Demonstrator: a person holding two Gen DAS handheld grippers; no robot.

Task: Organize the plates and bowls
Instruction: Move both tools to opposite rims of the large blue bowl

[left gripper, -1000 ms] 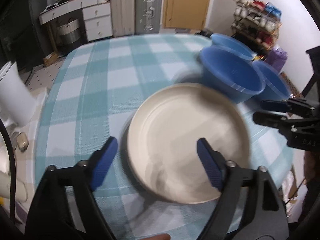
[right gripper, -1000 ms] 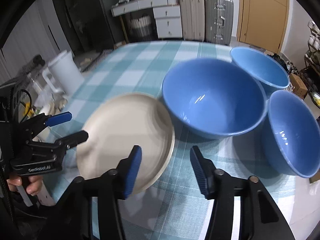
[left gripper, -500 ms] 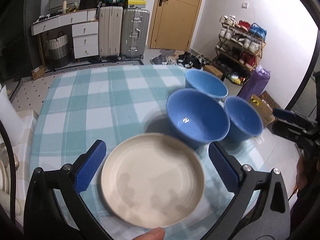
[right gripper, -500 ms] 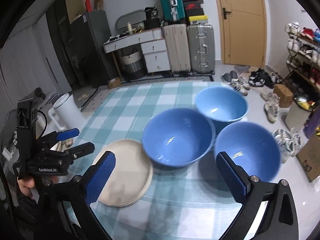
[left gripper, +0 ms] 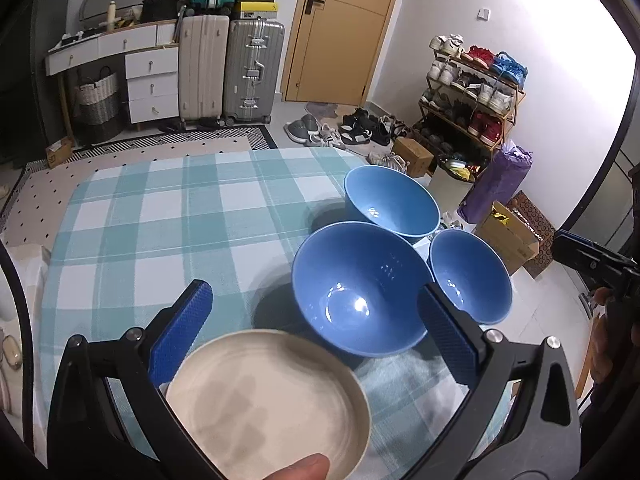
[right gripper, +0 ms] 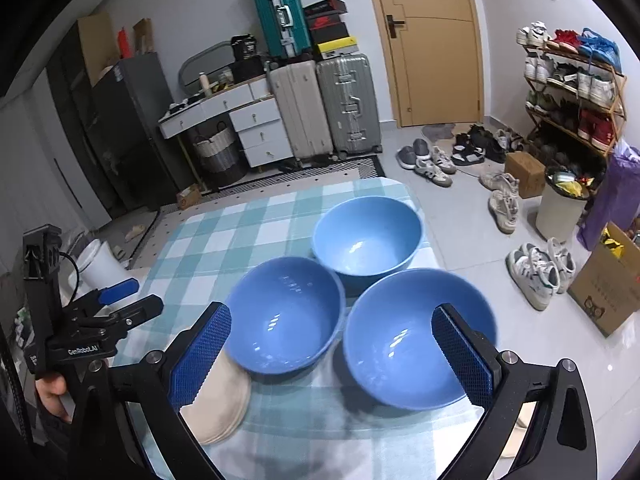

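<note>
Both claws have lifted off the cream plate (left gripper: 264,400); left claw (left gripper: 316,332) and right claw (right gripper: 334,354) spread wide, apparently empty.

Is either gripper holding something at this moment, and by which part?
Nothing is held. The left gripper and right gripper are both open above the round cream plate.
</note>
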